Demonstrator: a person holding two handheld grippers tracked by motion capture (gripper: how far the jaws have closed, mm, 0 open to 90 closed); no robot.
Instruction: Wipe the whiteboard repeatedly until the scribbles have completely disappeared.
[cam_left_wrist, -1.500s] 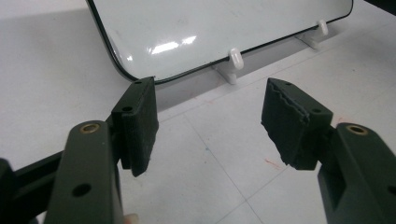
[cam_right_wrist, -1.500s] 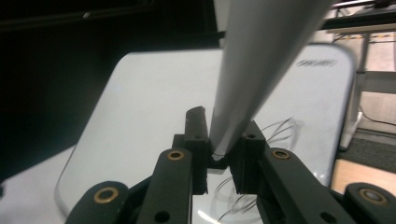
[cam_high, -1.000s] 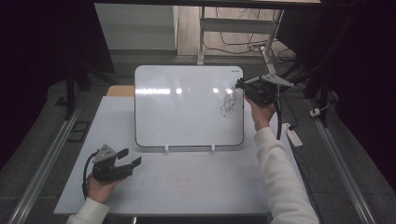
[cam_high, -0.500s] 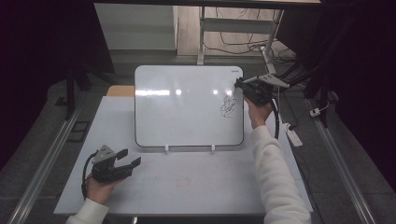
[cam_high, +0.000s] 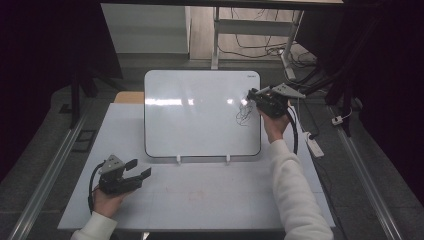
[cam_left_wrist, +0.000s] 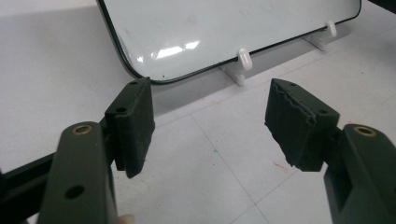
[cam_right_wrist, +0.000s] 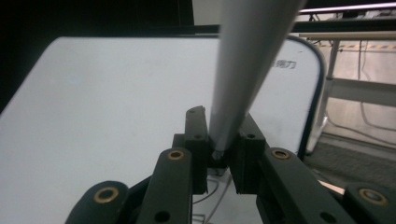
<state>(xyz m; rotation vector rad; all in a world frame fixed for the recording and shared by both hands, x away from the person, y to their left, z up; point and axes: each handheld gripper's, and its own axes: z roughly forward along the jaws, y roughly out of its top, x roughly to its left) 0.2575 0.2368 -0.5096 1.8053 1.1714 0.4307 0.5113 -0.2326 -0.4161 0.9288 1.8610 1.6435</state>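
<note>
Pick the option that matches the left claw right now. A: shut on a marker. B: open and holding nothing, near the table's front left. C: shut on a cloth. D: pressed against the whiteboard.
B: the left claw has its jaws spread wide with only bare table between them, short of the whiteboard.

Whiteboard (cam_high: 200, 115): glossy white, thin black edge, black scribble (cam_high: 243, 116) at its right side, white clips (cam_left_wrist: 243, 59) below. Table (cam_high: 200, 200): white, faint red marks (cam_left_wrist: 281, 166). Both grippers, left (cam_high: 134, 171) and right (cam_high: 251, 94): black, brass-coloured rivets, grey top plates. Pen (cam_right_wrist: 243, 70) between the right fingers: pale grey. Sleeves (cam_high: 295, 195): white. Floor (cam_high: 30, 170): grey.
</note>
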